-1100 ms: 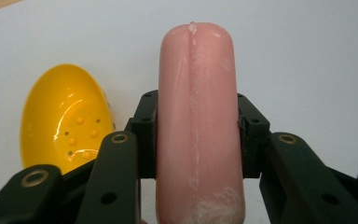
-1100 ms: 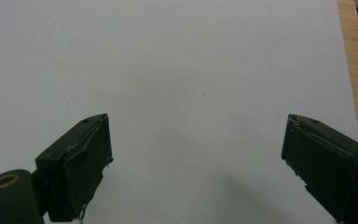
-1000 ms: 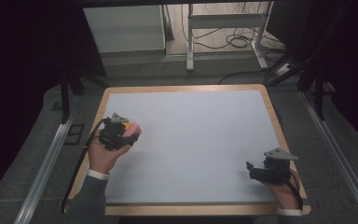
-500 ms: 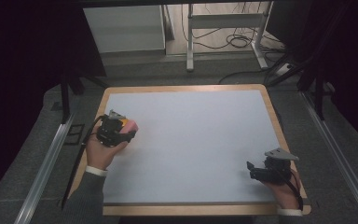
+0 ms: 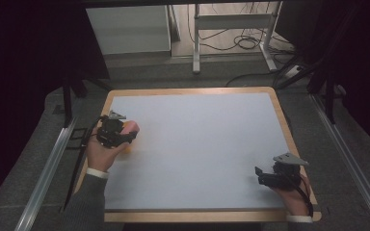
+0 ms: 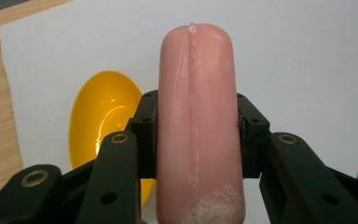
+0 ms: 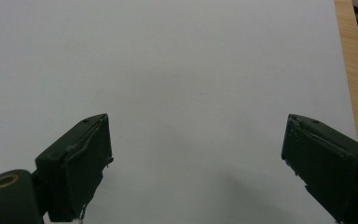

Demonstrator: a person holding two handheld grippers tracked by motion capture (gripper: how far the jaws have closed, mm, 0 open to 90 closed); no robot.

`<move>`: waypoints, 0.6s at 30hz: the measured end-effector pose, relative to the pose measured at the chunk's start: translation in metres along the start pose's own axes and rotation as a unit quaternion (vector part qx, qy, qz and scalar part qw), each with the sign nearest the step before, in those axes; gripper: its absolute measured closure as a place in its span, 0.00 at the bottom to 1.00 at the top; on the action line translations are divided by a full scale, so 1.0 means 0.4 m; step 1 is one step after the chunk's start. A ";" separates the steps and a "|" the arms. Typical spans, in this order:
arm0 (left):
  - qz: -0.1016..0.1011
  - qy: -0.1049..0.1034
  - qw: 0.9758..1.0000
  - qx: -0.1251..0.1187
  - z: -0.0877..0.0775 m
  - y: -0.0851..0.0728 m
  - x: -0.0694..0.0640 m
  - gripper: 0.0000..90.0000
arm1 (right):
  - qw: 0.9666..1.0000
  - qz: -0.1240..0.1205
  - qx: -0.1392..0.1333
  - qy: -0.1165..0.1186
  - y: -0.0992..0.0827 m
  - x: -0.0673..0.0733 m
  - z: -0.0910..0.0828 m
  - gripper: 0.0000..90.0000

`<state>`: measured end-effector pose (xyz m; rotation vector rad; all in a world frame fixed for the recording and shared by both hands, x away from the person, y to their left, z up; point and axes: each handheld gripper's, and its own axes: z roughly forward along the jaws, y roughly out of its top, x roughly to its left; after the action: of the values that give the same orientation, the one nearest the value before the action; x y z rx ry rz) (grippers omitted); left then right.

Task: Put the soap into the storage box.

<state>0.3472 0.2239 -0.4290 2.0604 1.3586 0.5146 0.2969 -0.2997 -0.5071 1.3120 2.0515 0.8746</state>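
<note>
- Pink sausage (image 6: 196, 126) is clamped between the jaws of the left gripper (image 6: 196, 135), one black jaw pressed on each side; its rounded end sticks out past the jaw tips.
- Seen from the high view, the left gripper (image 5: 112, 132) is held in the left hand (image 5: 102, 153) over the left part of the bench (image 5: 192, 91), near its left edge.
- A yellow bowl (image 6: 102, 126) lies on the white sheet (image 6: 307, 60) just left of the sausage in the left gripper view, partly hidden behind the left jaw; whether the sausage touches it cannot be told.
- In the high view a bit of yellow shows at the bowl (image 5: 126, 148) just beside the left hand.
- The right gripper (image 5: 275, 177) is held in the right hand (image 5: 296, 195) at the near right corner of the bench.
- Its jaws are spread wide apart with nothing between them, the right gripper (image 7: 196, 158) hanging over bare sheet (image 7: 191, 70).
- A wooden rim (image 7: 352, 60) borders the sheet at the right of that view.
</note>
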 end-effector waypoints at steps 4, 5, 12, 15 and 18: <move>-0.005 0.003 1.000 -0.002 -0.002 0.005 0.009 0.67 | 1.000 0.000 -0.001 -0.001 0.000 0.000 -0.001 0.09; -0.005 0.003 1.000 -0.001 -0.003 0.005 0.012 0.67 | 1.000 0.000 -0.001 -0.001 0.000 0.000 0.000 0.09; -0.007 0.008 1.000 0.002 0.000 0.011 0.027 0.67 | 1.000 -0.001 -0.002 -0.001 0.000 0.000 -0.001 0.09; -0.012 0.011 1.000 0.004 0.006 0.014 0.038 0.67 | 1.000 -0.001 -0.003 -0.003 0.000 0.000 -0.001 0.09; -0.014 0.011 1.000 0.008 0.010 0.017 0.046 0.67 | 1.000 -0.001 -0.005 -0.003 0.001 0.000 -0.003 0.09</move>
<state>0.3617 0.2378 -0.4276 2.0508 1.4074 0.5159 0.2963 -0.2998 -0.5061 1.3061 2.0408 0.8781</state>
